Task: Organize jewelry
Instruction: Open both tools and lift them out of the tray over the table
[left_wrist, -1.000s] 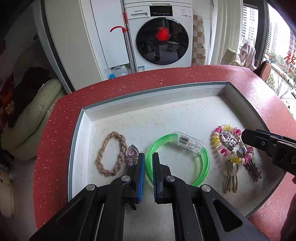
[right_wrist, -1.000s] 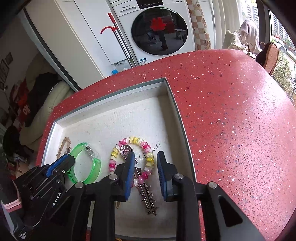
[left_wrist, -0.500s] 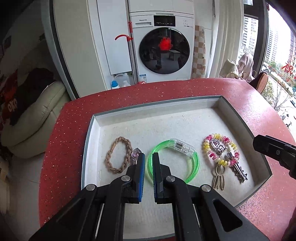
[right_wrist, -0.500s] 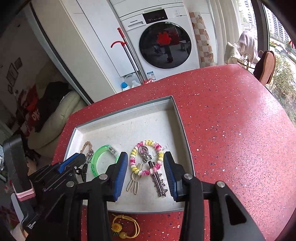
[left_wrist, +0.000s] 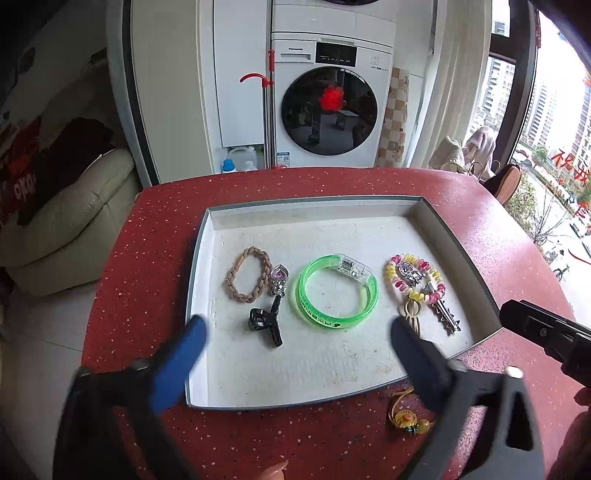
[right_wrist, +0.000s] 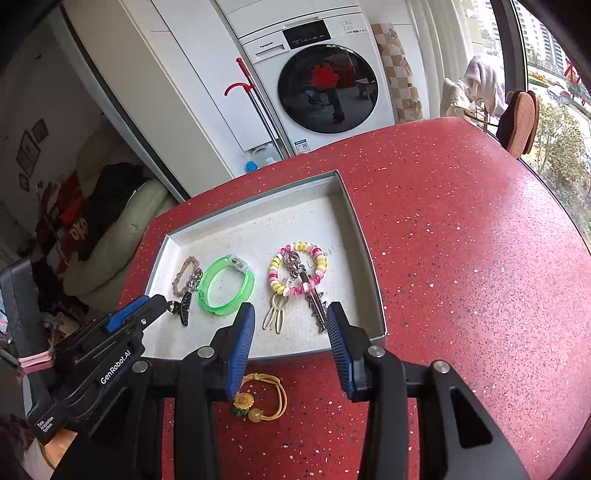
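A grey tray on the red table holds a braided tan band, a heart pendant with black clip, a green bangle, and a pink-yellow bead bracelet with a spiked key charm. A yellow sunflower hair tie lies on the table in front of the tray. My left gripper is open wide and empty above the tray's near edge. My right gripper is open and empty above the tray's front edge, over the hair tie.
The red speckled table extends to the right of the tray. A washing machine, a white cabinet and a cream sofa stand beyond the table. A window is at the right.
My left gripper let go of the black clip with the pendant, opened wide and pulled back and up. My right gripper also drew back and opened wider. The hair tie came into view.
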